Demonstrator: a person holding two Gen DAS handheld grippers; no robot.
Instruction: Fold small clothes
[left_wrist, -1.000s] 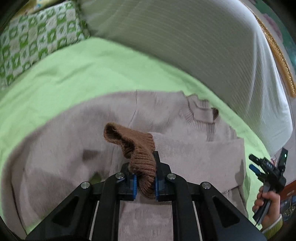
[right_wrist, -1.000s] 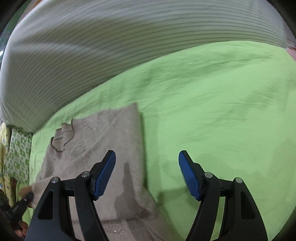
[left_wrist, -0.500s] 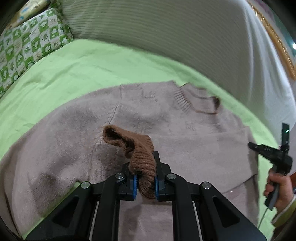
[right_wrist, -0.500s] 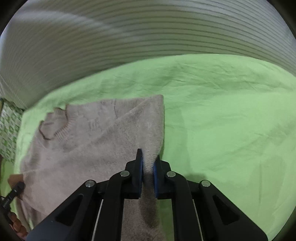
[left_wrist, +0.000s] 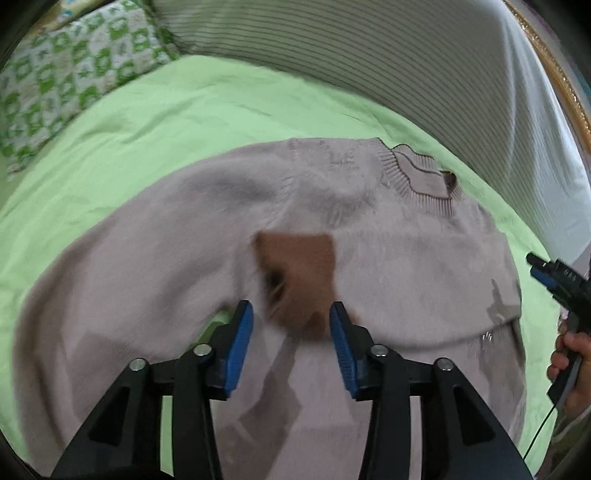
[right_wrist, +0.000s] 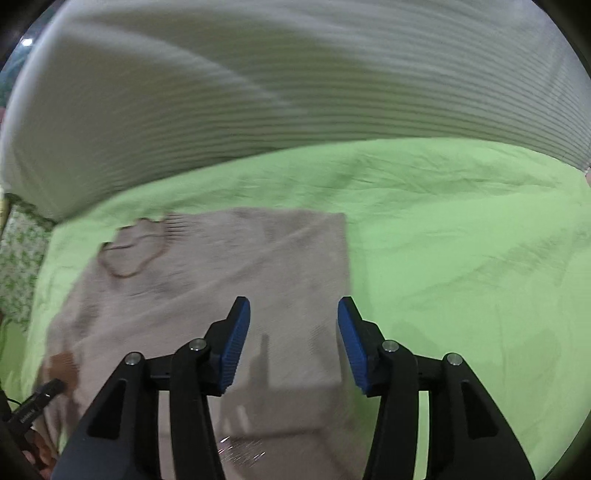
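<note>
A beige knit sweater (left_wrist: 369, 236) lies on the green bed sheet (left_wrist: 166, 110), collar toward the far right. Its left sleeve is folded across the body, and the brown ribbed cuff (left_wrist: 299, 273) lies on the chest. My left gripper (left_wrist: 291, 336) is open just above the cuff, holding nothing. In the right wrist view the sweater (right_wrist: 229, 280) has a straight folded right edge. My right gripper (right_wrist: 293, 343) is open above that folded side and empty.
A striped white-grey duvet (left_wrist: 369, 66) is bunched along the far side of the bed. A green-and-white patterned pillow (left_wrist: 62, 77) sits at the far left. The right gripper and the hand holding it show at the right edge of the left wrist view (left_wrist: 561, 288).
My left gripper has opened and let the brown cuff drop onto the sweater's chest. My right gripper, shut on the sweater's right edge half a second ago, has opened and released it.
</note>
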